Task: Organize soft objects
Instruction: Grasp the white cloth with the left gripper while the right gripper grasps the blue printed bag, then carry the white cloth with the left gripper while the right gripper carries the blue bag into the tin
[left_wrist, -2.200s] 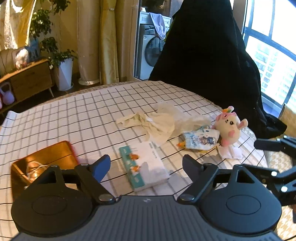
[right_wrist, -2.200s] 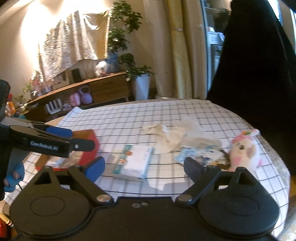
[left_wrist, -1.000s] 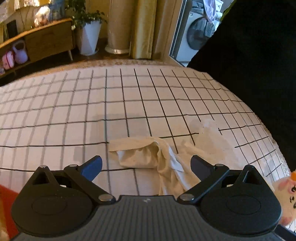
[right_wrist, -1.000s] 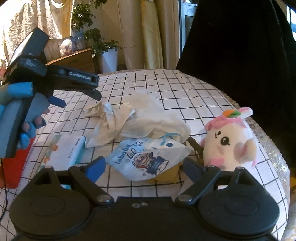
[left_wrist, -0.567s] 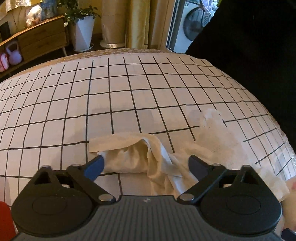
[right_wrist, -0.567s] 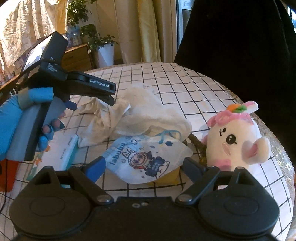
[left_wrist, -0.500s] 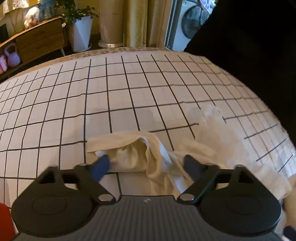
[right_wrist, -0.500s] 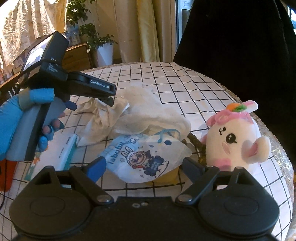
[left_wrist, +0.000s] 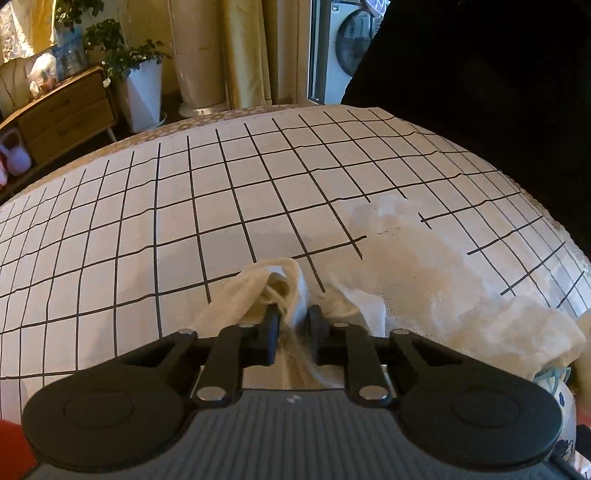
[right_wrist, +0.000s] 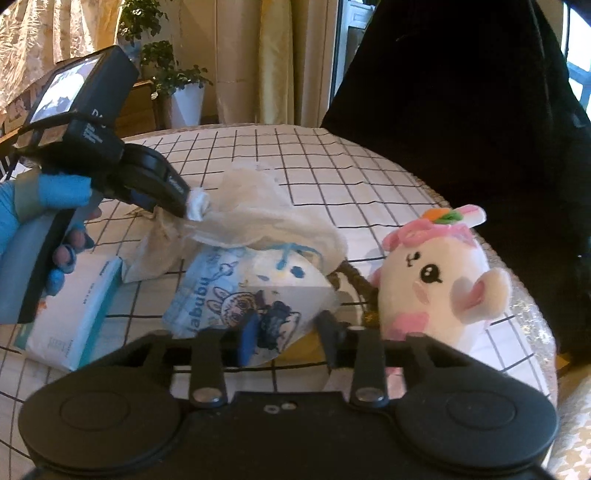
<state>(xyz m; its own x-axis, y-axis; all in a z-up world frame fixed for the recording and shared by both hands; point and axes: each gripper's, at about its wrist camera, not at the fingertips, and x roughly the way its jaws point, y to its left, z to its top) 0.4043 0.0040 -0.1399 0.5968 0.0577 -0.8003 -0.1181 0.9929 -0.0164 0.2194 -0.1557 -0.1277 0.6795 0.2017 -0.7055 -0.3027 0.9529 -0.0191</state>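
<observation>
My left gripper (left_wrist: 293, 319) has its jaws closing, and a bunched fold of the cream cloth (left_wrist: 269, 282) is pinched between its pads. The right wrist view shows that same left gripper (right_wrist: 186, 206), held by a blue-gloved hand (right_wrist: 40, 197), with the cream cloth (right_wrist: 159, 240) trailing from its tip. A thin white gauze cloth (left_wrist: 424, 266) lies to the right of it. My right gripper (right_wrist: 288, 328) is closing too, both fingers pressing the sides of a white printed pouch (right_wrist: 258, 288). A pink-and-white plush bunny (right_wrist: 436, 284) sits just right of the pouch.
A black-gridded white cloth covers the round table (left_wrist: 184, 206), whose edge curves close on the right. A tissue pack (right_wrist: 74, 314) lies left of the pouch. A red tray corner (left_wrist: 11, 443) shows at lower left. A dark-clothed person (right_wrist: 461, 110) stands behind the table.
Both grippers went from wide open to closed: the left on the cream cloth after dipping toward it, the right on the printed pouch, which has bunched up and tilted.
</observation>
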